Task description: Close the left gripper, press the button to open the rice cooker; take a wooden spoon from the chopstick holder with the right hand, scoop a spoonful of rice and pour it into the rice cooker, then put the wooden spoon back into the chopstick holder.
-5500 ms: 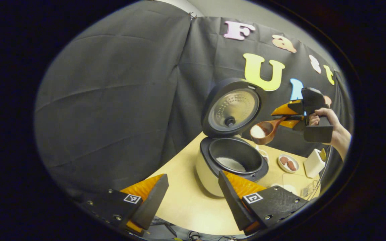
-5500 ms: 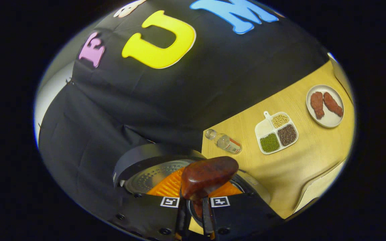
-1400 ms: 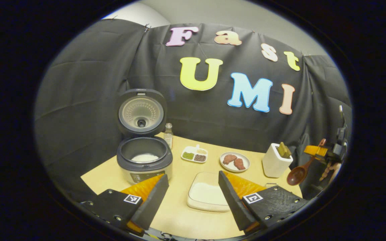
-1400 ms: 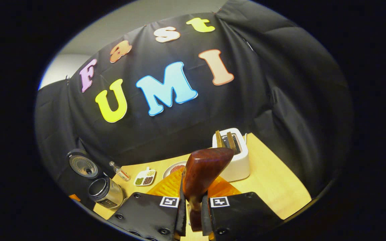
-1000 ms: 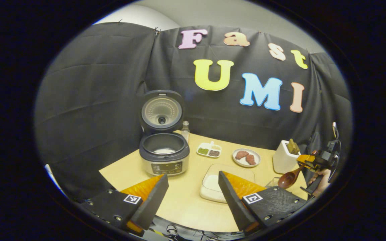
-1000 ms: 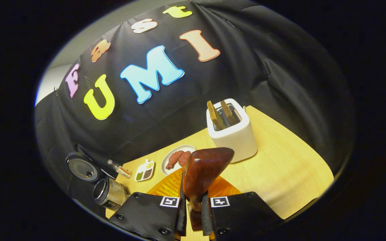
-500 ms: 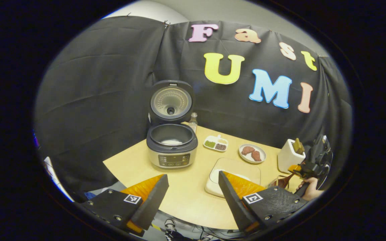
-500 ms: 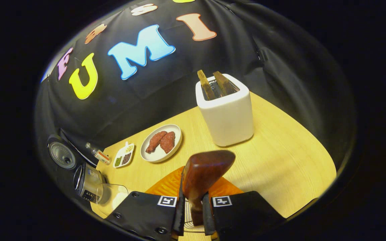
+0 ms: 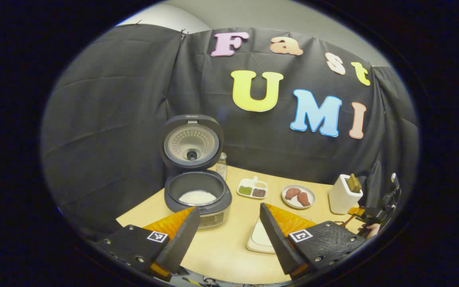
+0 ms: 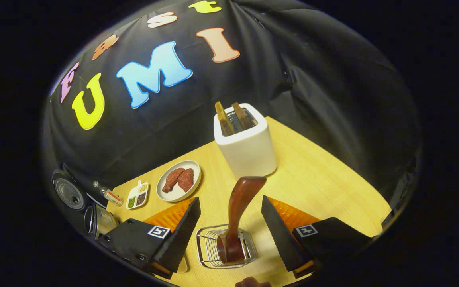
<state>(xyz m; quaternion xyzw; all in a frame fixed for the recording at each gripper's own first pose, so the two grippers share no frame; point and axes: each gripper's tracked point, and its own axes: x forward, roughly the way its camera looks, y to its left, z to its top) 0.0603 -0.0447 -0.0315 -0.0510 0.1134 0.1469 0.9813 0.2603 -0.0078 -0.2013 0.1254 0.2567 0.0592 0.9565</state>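
The wooden spoon stands bowl-down in the wire chopstick holder, its handle leaning up and to the right. My right gripper is open, one finger on each side of the handle, neither touching it. The rice cooker stands open with its lid raised and white rice in the pot. My left gripper is open and holds nothing, in front of the cooker. At the far right of the left gripper view I see the right gripper low by the table edge.
A white rice tray lies partly behind my left gripper's right finger. A seasoning dish, a plate of meat, a small bottle and a white toaster with two slices stand along the wooden table.
My right gripper has lowered the spoon into the wire holder and opened, letting it go. The left gripper has drifted a little and stays open.
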